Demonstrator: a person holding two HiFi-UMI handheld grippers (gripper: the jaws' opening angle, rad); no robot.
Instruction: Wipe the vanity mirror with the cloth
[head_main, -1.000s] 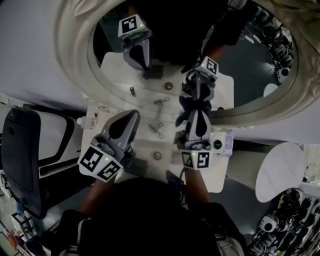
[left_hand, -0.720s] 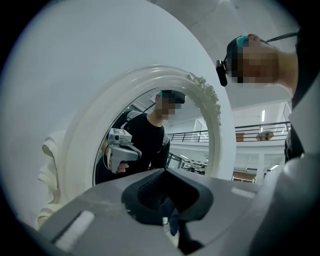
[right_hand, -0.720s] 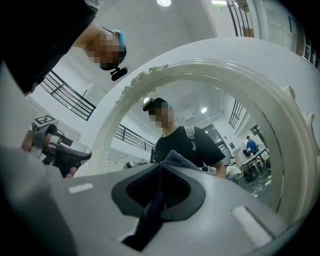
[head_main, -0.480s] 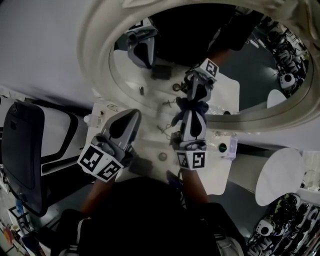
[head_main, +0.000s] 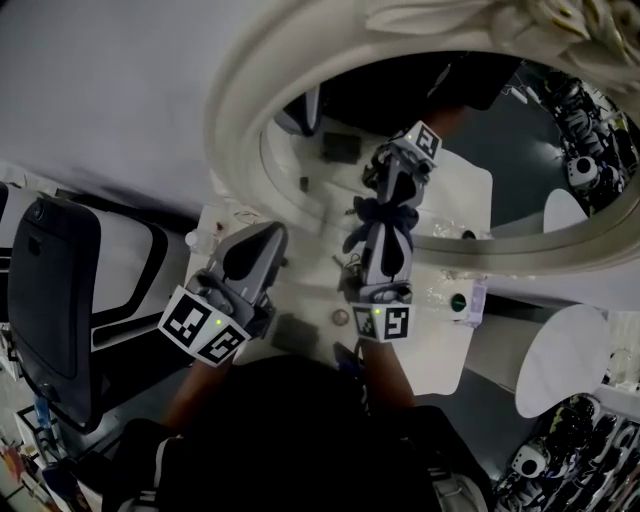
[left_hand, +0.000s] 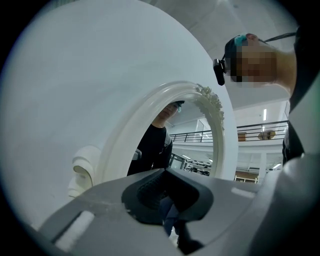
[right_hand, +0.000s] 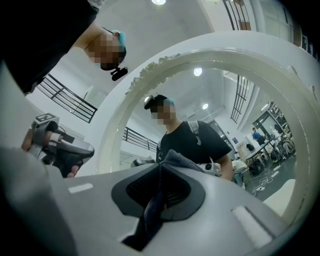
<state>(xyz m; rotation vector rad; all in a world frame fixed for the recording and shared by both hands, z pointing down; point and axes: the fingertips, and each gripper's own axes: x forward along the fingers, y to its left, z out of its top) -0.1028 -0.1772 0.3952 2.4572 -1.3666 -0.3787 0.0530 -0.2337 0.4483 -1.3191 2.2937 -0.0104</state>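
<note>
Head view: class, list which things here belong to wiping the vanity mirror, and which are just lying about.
Part of the job:
vanity mirror
cloth, gripped in the right claw

Just lying about:
dark block
small white box with a green dot
black chair
left claw, shut and empty

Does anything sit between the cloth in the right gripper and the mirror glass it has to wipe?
Nothing visible does. The cloth, clamped in the right gripper, appears to lie against the mirror glass, meeting its own reflection. The left gripper hangs off to the side, shut and empty.
</note>
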